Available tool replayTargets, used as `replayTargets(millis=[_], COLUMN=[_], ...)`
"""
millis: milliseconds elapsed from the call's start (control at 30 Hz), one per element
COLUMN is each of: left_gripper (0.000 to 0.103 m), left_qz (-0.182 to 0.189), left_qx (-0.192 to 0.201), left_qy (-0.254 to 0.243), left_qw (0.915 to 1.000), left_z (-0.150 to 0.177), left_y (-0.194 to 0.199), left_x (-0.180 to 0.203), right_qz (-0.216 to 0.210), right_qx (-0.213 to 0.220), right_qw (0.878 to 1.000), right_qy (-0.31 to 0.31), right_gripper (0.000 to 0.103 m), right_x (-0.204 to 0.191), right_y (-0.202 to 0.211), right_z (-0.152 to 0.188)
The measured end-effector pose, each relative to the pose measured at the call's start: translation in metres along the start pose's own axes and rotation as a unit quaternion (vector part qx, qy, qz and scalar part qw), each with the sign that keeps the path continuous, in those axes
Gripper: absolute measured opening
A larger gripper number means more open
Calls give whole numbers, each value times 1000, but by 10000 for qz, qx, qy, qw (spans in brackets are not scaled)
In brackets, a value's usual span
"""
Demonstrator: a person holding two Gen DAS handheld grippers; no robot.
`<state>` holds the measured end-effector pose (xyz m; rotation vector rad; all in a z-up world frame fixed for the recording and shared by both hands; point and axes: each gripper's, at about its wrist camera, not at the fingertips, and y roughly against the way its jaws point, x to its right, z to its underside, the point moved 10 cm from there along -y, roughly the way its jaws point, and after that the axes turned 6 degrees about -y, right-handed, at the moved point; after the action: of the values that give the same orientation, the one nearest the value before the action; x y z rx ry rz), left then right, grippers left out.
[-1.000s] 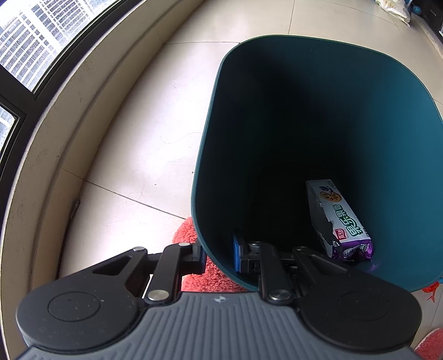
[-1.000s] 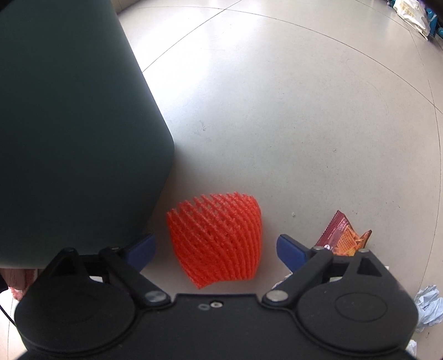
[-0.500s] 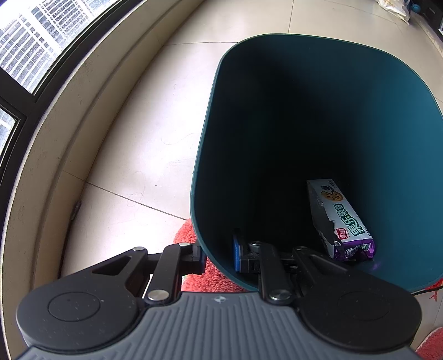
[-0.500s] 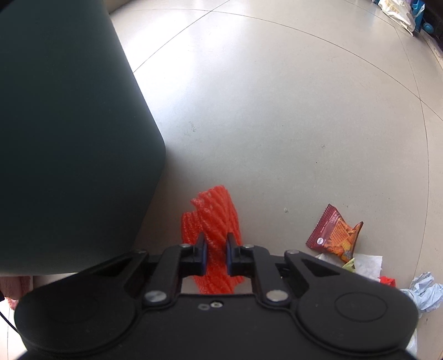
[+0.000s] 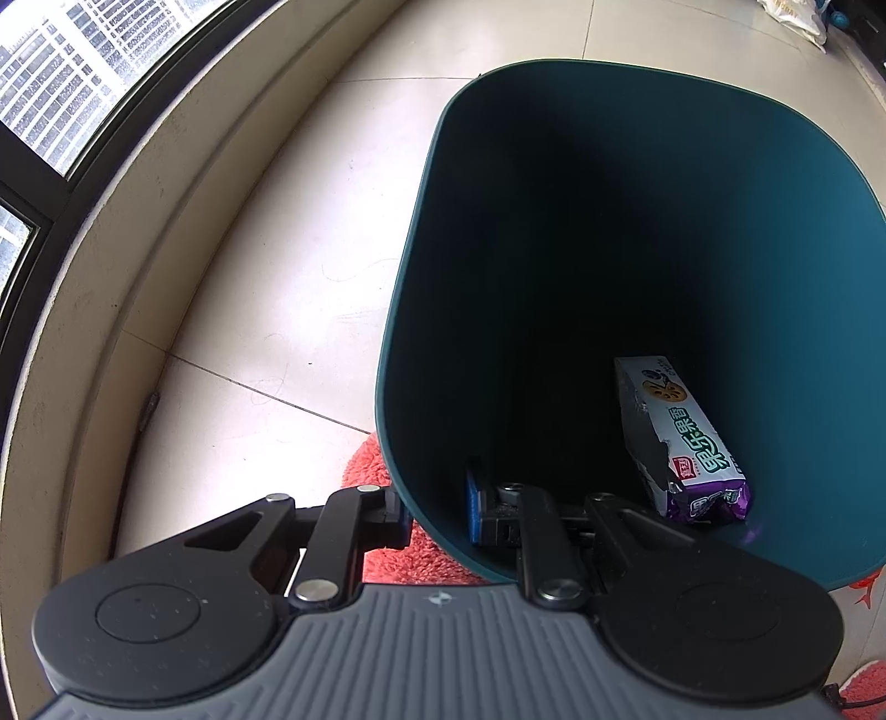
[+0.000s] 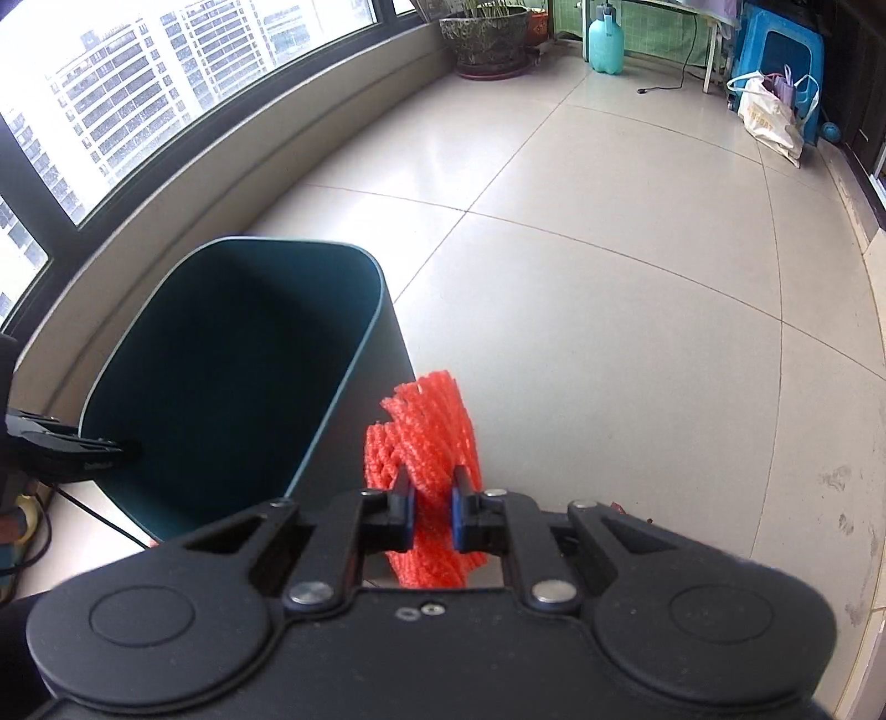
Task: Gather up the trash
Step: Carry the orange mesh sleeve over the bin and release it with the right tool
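My left gripper (image 5: 437, 512) is shut on the near rim of the dark teal trash bin (image 5: 410, 310), one finger outside and one inside. A purple and white biscuit wrapper (image 5: 684, 443) lies inside the bin. My right gripper (image 6: 432, 507) is shut on the orange foam fruit net (image 6: 426, 421) and holds it up in the air, just right of the bin (image 6: 238, 382). The left gripper (image 6: 72, 451) shows at the bin's left rim in the right wrist view.
A curved window ledge (image 6: 232, 160) runs along the left. A pink rug (image 5: 387, 554) lies under the bin. Far off stand a potted plant (image 6: 490, 39), a teal spray bottle (image 6: 606, 39), a blue stool (image 6: 783, 55) and a white bag (image 6: 767, 116). Cables (image 6: 33, 531) lie at the left.
My right gripper closed on the orange net on the floor and lifted it to the height of the bin's rim. The left gripper kept its hold on the bin.
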<state>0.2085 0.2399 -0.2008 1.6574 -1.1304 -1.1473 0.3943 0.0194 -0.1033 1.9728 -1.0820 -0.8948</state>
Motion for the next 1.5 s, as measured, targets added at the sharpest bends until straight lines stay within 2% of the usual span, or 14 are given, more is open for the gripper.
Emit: replayTargets(millis=[100, 200, 400, 433, 500, 733, 833, 967, 1033, 1100, 1133, 1167, 1367, 1500], left_gripper=[17, 17, 17, 17, 17, 17, 17, 17, 17, 17, 17, 17, 17, 17], left_qz=[22, 19, 59, 74, 102, 187, 207, 206, 203, 195, 194, 192, 145, 133], left_qx=[7, 21, 31, 33, 41, 58, 64, 77, 80, 82, 81, 79, 80, 77], left_qy=[11, 0, 1, 5, 7, 9, 17, 0, -7, -8, -7, -2, -22, -23], left_qw=[10000, 10000, 10000, 10000, 9999, 9998, 9998, 9998, 9998, 9998, 9998, 9998, 9999, 9999], left_z=[0, 0, 0, 0, 0, 0, -1, -1, -1, -1, -1, -1, 0, -1], left_y=[0, 1, 1, 1, 2, 3, 4, 5, 5, 4, 4, 5, 5, 5], left_x=[0, -1, -1, -1, -2, -3, -4, -5, -5, -5, -5, -4, -3, -2], right_qz=[-249, -311, -143, -147, 3, 300, 333, 397, 245, 191, 179, 134, -24, -255], right_qx=[157, 171, -87, -159, -240, -647, -765, -930, -962, -924, -872, -813, -689, -561], right_qw=[9995, 9990, 9988, 9988, 9985, 9960, 9950, 9938, 9942, 9944, 9948, 9950, 9957, 9963], right_qy=[78, 259, 457, 446, 498, 539, 544, 453, 423, 468, 502, 560, 613, 595], right_gripper=[11, 11, 12, 12, 12, 13, 20, 25, 30, 41, 53, 59, 64, 73], right_x=[-29, -55, -75, -80, -86, -85, -82, -78, -77, -77, -77, -77, -81, -79], right_y=[23, 15, -35, -57, -70, -125, -142, -156, -155, -151, -148, -143, -120, -93], right_z=[-17, -25, -23, -20, -8, 9, 13, 21, 22, 22, 21, 19, 18, 19])
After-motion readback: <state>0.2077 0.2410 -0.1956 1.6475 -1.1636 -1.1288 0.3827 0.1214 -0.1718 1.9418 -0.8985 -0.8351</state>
